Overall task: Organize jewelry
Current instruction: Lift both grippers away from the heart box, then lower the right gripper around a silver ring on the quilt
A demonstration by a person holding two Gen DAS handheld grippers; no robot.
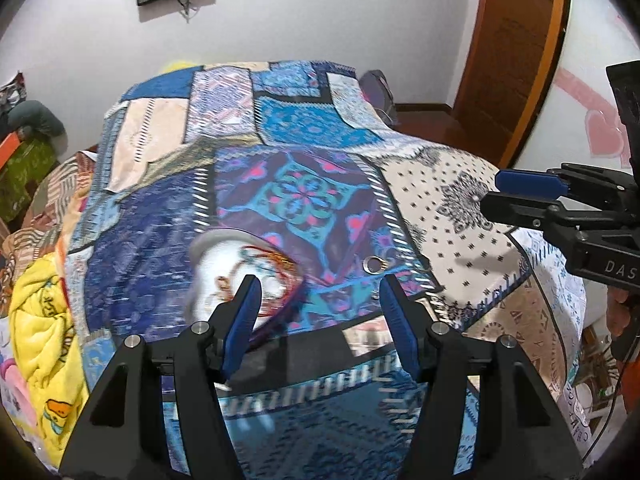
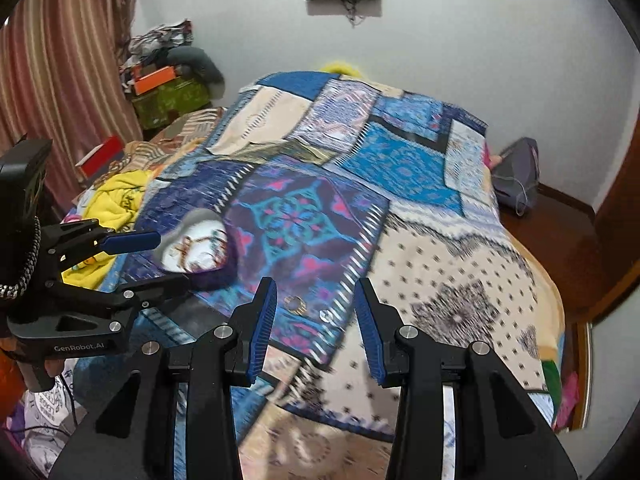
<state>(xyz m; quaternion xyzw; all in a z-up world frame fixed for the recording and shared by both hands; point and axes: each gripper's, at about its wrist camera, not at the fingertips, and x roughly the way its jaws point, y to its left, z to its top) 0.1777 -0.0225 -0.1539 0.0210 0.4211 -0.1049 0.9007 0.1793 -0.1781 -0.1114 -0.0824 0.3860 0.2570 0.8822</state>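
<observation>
Both the left gripper [image 1: 320,284] and right gripper [image 2: 316,292] hover wide open and empty over a patchwork bedspread [image 2: 400,160], near two rings [image 2: 295,304] and a jewelry dish [image 2: 192,248] by its near edge.

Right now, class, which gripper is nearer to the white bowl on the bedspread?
Left. The left gripper hangs open right at the bowl, one finger at its near rim. The right gripper is open too, further along the bedspread, above two small rings.
</observation>
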